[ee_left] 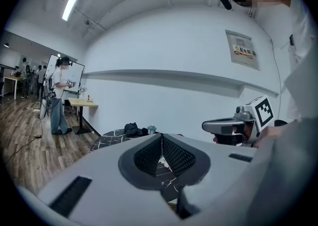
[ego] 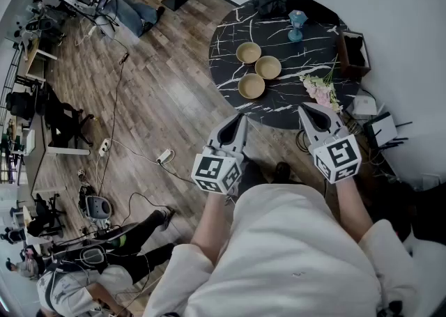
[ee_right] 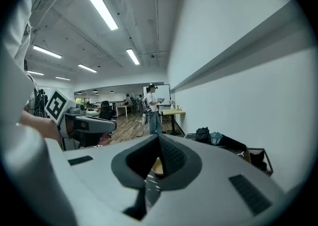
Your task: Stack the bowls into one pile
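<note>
Both my grippers are hanging just short of the table, pinched fully closed with nothing in them: left gripper (ego: 239, 122), right gripper (ego: 307, 111). The three bowls sit in a tight triangle on the black marble table (ego: 230, 37): far bowl (ego: 249, 52), right bowl (ego: 268, 67), near bowl (ego: 251, 86). None are stacked. The rims might be touching, I can't quite tell from up here.
</note>
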Tool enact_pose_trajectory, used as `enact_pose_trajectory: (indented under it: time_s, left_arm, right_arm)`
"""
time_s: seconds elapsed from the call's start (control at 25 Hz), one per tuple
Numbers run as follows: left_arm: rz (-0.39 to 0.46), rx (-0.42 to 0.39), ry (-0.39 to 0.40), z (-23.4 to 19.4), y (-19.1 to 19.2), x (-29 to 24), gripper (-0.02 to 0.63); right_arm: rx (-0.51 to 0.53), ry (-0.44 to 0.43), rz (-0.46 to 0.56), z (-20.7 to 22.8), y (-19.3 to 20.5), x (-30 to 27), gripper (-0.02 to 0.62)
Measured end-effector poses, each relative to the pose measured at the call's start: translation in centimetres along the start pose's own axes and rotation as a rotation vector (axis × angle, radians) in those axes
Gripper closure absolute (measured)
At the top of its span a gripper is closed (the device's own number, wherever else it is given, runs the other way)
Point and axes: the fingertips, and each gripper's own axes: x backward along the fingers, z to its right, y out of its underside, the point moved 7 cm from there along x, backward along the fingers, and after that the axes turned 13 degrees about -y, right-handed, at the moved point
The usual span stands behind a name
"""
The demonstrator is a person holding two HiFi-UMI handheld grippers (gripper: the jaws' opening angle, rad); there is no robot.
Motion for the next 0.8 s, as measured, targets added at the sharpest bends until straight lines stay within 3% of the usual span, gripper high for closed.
enact_pose_trajectory:
  time_s: [0.8]
  left_arm:
    - [-0.022,-0.013,0.001,-1.6,0.5,-1.5,0.595]
  right_arm:
    - [0.008,-0.007,0.003,0.3,0.4,-2.3,0.592]
